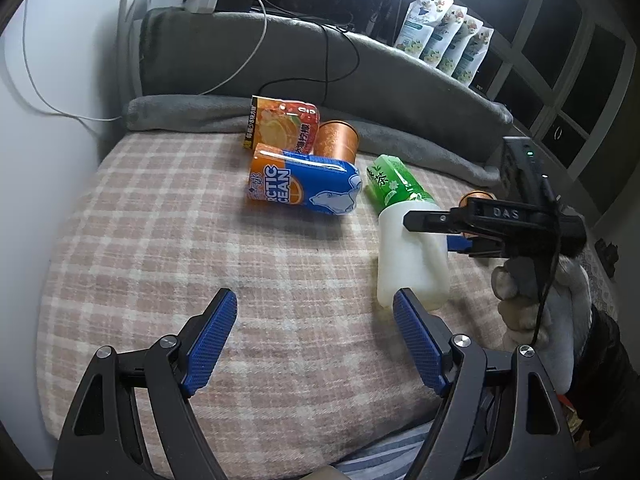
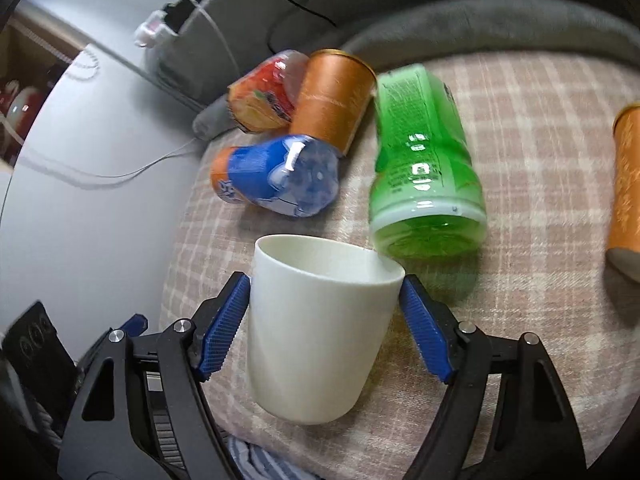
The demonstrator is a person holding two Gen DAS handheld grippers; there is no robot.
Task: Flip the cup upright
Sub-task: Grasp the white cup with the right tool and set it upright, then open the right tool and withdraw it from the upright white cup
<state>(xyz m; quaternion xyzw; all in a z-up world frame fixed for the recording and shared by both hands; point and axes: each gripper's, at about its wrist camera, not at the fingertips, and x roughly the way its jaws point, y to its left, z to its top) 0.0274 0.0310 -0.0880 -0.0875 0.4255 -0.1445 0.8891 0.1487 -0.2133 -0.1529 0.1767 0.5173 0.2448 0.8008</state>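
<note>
A plain white cup (image 2: 316, 336) sits between the blue pads of my right gripper (image 2: 324, 308), rim pointing away and up, base near the camera. The jaws close on its sides, so the gripper is shut on the cup. In the left wrist view the same cup (image 1: 412, 264) lies tilted on the plaid cloth with the right gripper (image 1: 432, 232) clamped across it from the right. My left gripper (image 1: 314, 312) is open and empty above the cloth, just left of the cup.
A green tea bottle (image 2: 424, 164) lies just beyond the cup. A blue and orange Arctic Ocean bottle (image 1: 304, 182), an orange canister (image 1: 336, 140) and a snack bag (image 1: 280, 124) lie further back. Another orange canister (image 2: 626, 188) lies to the right. A grey blanket (image 1: 280, 64) borders the back.
</note>
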